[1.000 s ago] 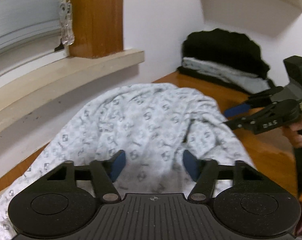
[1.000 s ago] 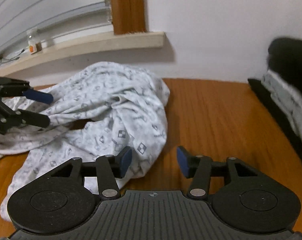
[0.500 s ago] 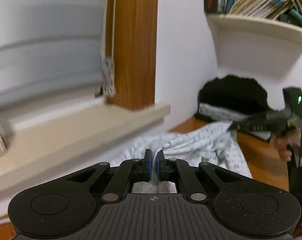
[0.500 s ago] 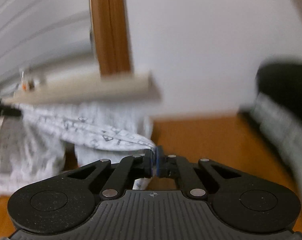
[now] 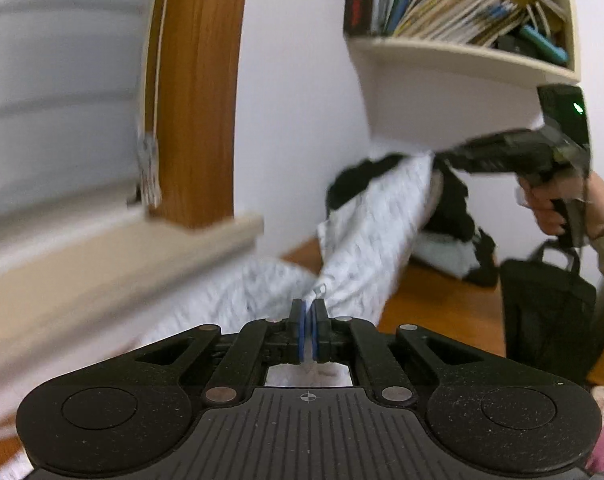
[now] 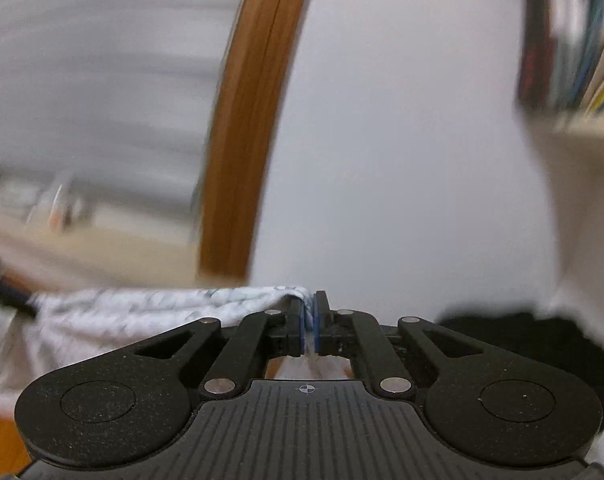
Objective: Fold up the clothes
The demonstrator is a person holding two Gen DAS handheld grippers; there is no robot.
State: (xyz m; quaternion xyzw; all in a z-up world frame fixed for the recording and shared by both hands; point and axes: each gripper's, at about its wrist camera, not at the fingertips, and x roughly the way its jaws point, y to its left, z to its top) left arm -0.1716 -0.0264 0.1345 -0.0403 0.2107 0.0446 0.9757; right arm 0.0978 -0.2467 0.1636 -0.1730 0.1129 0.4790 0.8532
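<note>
Left wrist view showed my left claw (image 5: 310,330) nearest, its blue pads pressed together on a bunched pinch of the white patterned garment (image 5: 378,232). From that pinch the cloth rose and stretched away to my right claw (image 5: 442,158), held higher and farther off in my right hand (image 5: 550,208), where the fabric's other end was gathered at the tip. Lower folds of the garment sagged toward the wooden tabletop (image 5: 442,304); whether they touched it, I could not tell through the blur. In the right wrist view, my right claw (image 6: 311,326) was likewise clamped on a roll of the same garment (image 6: 150,308), which ran off leftward. Beyond the cloth, a dark pile of other clothes (image 5: 454,216) sat against the wall, a black bag (image 5: 546,312) stood beside it, and a shelf of books (image 5: 458,56) hung above. I judged the folding mid-way at most: the garment hung between my two claws, slack and creased, with no flat folded shape anywhere. It had yet to be spread, laid down and folded over.
</note>
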